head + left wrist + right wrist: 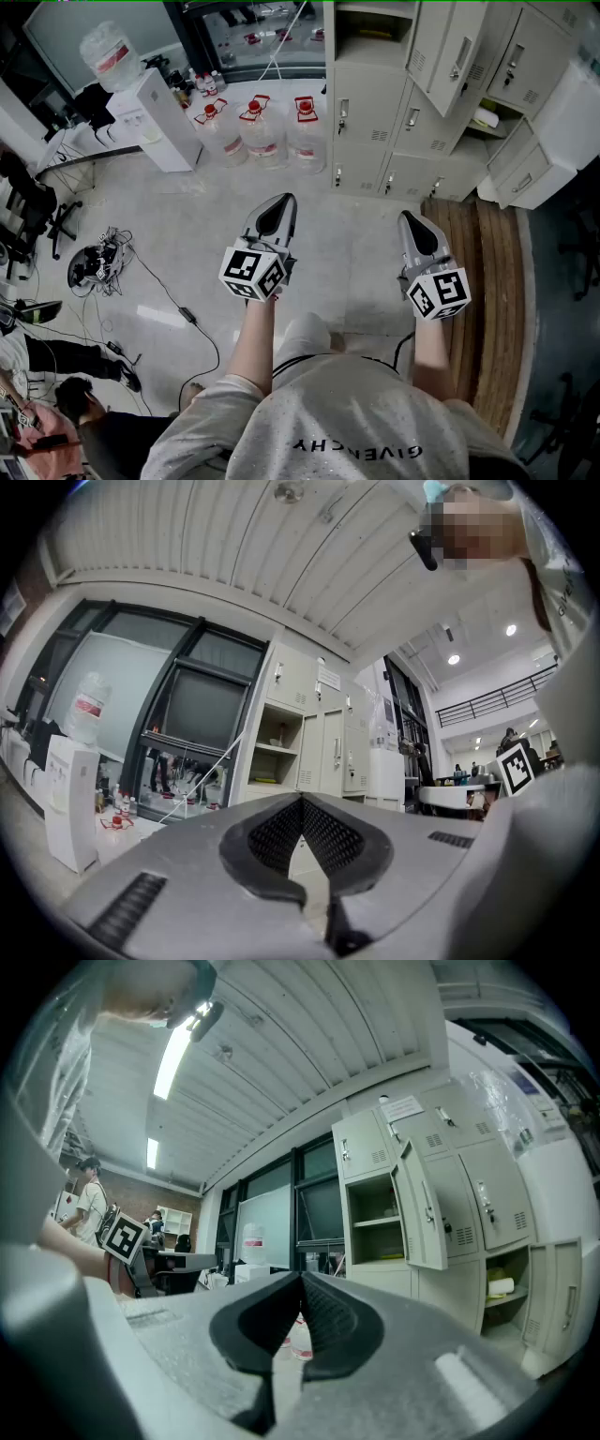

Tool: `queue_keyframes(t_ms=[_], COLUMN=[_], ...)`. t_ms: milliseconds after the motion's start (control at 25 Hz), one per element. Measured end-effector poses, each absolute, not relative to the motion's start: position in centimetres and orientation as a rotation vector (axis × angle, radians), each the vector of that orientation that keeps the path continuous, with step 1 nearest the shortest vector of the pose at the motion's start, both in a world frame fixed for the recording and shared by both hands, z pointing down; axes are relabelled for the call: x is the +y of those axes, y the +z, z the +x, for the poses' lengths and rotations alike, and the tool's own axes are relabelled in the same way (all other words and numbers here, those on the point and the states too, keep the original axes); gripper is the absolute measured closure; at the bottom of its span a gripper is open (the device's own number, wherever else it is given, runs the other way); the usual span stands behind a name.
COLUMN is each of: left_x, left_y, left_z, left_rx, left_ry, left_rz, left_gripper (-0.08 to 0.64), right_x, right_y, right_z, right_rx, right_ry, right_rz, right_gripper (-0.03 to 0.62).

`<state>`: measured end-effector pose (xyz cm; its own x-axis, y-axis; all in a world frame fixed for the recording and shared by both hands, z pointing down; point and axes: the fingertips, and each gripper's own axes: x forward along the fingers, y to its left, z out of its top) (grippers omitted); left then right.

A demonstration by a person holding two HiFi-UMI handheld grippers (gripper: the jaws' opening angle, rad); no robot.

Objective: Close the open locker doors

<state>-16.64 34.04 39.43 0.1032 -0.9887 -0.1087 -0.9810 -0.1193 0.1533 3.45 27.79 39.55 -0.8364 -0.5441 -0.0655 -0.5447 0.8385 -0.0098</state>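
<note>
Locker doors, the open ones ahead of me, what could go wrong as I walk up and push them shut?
1. Wooden boards lie on the floor before the lockers; stepping up could mean a trip.
2. A pale roll sits near the front of one open compartment and might block its door.
3. The left gripper and right gripper are shut and empty; closed tips may slide off the swung-out door.

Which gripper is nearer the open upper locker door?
Right. The right gripper sits below the open upper locker door, almost in line with it; the left gripper is farther off to its left. Neither touches it.
</note>
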Motion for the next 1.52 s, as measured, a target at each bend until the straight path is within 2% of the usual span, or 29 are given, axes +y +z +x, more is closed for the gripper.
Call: queue_keyframes(t_ms=[400,920,1040,1520], left_x=[30.8,21.0,17.8,6.4], left_y=[40.1,40.0,39.7,39.7], left_z=[-16.4,-22.4,-23.8,-27.8], left_rx=[-2.026,-1.978,-1.948,-1.791], left_ry=[-0.263,-0.294,-0.292,-0.232], left_rz=[2.313,2.316,2.334,2.45], left_gripper=[0.563,0.563,0.563,0.563], right_x=[24.8,15.8,12.9,2.7], right_y=[40.3,39.8,39.7,40.1], right_z=[3.6,-1.9,-3.2,-5.3], right_rx=[2.942,2.923,2.92,2.825], right_ry=[-0.007,-0.03,-0.04,-0.094], right_rz=[-0.902,-0.93,-0.959,-1.19], right_gripper=[0.595,0.594,0.561,0.508])
